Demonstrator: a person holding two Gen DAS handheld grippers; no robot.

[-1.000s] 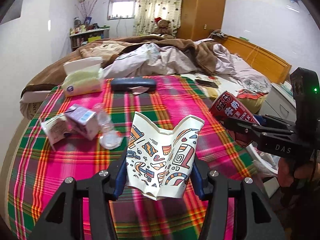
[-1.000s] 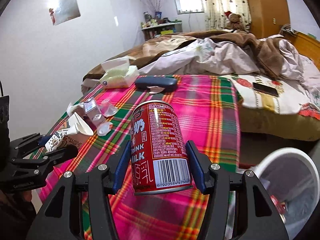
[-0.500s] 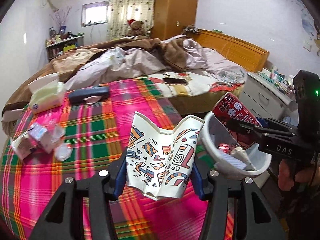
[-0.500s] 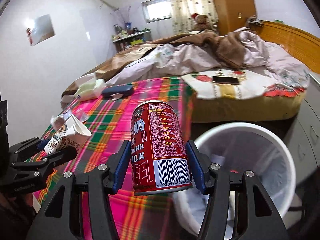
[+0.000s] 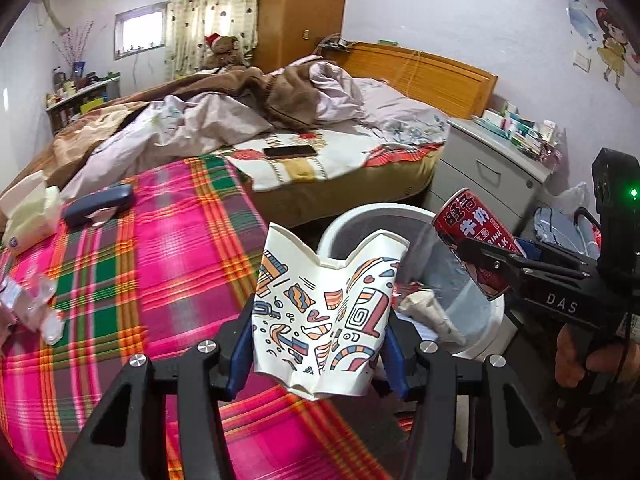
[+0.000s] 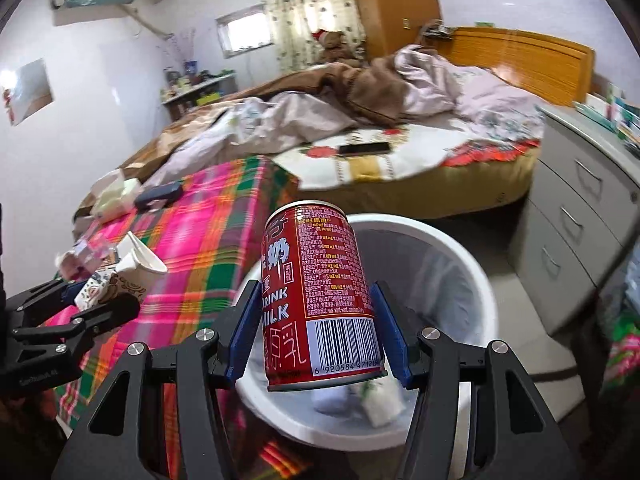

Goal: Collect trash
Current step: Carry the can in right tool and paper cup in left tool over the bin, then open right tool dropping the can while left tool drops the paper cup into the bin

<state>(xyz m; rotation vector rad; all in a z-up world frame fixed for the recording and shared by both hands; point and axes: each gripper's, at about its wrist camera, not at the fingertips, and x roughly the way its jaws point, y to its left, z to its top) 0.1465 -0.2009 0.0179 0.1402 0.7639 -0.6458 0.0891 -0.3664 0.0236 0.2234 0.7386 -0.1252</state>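
Observation:
My left gripper is shut on a crushed white paper cup with colourful doodles, held over the edge of the plaid blanket beside the white trash bin. My right gripper is shut on a red milk can, held upright over the trash bin. The can and right gripper also show at the right of the left wrist view. The bin holds some crumpled white trash. The paper cup shows at the left of the right wrist view.
Plastic wrappers and small cartons lie on the pink-green plaid blanket. A tissue pack, a dark case and a phone are on the bed. A grey drawer unit stands right of the bin.
Both grippers have swung right, away from the blanket and towards the trash bin. The can now hangs over the bin opening; the cup is next to the bin's rim. Both grips are unchanged.

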